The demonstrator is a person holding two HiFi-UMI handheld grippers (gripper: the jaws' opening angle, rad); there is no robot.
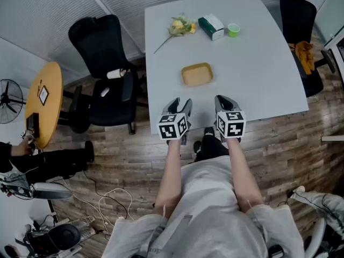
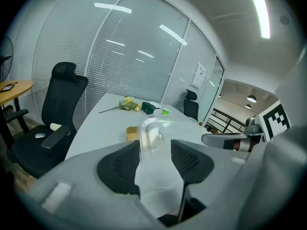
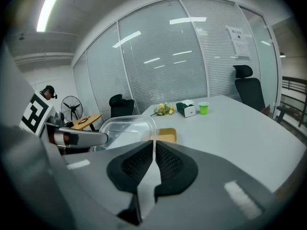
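My left gripper [image 1: 179,103] [image 2: 154,145] is shut on a clear plastic container [image 2: 156,131], which stands upright between its jaws above the near edge of the white table [image 1: 258,74]. The right gripper [image 1: 223,101] [image 3: 153,147] hovers beside it, jaws closed to a thin slit with nothing seen between them. In the right gripper view the clear container [image 3: 127,127] reaches to just past the fingertips; I cannot tell whether it touches them. A shallow yellow tray [image 1: 196,74] [image 3: 165,134] lies on the table just ahead of both grippers.
At the table's far end lie a yellow flower [image 1: 180,26], a green and white box [image 1: 211,27] and a small green cup [image 1: 233,30]. Black office chairs stand at the left [image 1: 105,74] and right [image 1: 298,26]. A round wooden table [image 1: 45,101] stands at far left.
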